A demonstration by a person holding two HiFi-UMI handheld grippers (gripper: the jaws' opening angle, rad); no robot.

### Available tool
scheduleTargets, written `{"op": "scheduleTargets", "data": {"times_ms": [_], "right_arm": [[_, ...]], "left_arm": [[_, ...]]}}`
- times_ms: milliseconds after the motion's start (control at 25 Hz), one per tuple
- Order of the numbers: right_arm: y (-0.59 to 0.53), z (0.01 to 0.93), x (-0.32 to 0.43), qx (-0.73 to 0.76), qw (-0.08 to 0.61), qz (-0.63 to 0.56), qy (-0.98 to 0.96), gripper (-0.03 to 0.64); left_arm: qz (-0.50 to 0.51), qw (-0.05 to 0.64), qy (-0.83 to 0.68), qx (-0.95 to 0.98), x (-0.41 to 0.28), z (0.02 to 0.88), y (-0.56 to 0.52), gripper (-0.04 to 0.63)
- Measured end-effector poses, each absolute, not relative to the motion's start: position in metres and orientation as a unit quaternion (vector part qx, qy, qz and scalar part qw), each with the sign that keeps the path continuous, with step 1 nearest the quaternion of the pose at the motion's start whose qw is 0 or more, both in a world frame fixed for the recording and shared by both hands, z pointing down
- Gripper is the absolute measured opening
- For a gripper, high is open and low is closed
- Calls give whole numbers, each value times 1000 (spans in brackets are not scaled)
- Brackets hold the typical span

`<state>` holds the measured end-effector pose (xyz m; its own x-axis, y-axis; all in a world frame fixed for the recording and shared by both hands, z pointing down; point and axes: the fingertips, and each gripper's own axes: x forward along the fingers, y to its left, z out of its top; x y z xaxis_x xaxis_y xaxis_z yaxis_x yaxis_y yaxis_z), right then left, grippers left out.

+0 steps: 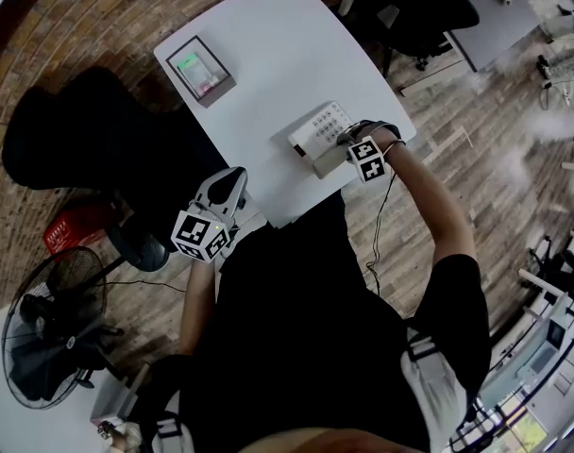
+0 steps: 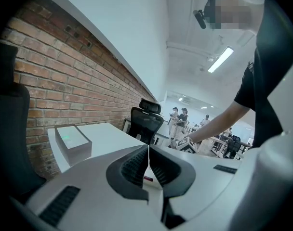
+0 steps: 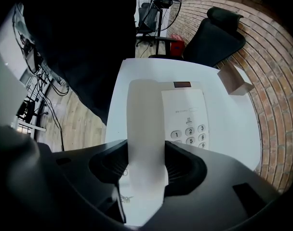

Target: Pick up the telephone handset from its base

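The right gripper [image 3: 146, 165] points straight down over the telephone, its jaws partly closed with both pads pressing the flanks of the white handset [image 3: 144, 119]. The handset appears to lie in its cradle along the left side of the base [image 3: 187, 114], beside the keypad, not yet lifted. The left gripper [image 2: 148, 165] is closed on nothing and hangs off the near corner of the worktop [image 1: 268, 55], well apart from the phone. That leaves the base unsteadied, which is the main risk. It looks light and sits close to the worktop's near edge in the head view, so if the handset catches in its cradle, an upward pull could tip the base, carry it up or skid it towards that edge. A cord, if there is one (I cannot make one out with any certainty), would add to that by tugging the base once the handset rises far enough. The grip itself is a second concern. The pads hold smooth, rounded plastic at one narrow band along a long body, so a hold off its balance point may let the handset swing or slip as it comes free. A slanted pull could knock it against the keypad.
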<state>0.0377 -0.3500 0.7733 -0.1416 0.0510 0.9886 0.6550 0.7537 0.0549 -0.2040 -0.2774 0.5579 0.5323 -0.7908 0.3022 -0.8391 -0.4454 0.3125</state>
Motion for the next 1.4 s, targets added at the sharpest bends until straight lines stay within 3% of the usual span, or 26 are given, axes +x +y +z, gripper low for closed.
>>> {"op": "scheduleTargets", "data": {"times_ms": [680,1400], "right_arm": [[-341,756,48,-223,628,-257,-700,207],[-326,726,29,-77,574,-223,-784,207]], "left_arm": [[52,207,-458,863,-205,554,-266,20],[37,203,-458,865,-218,547,-253,20]]}}
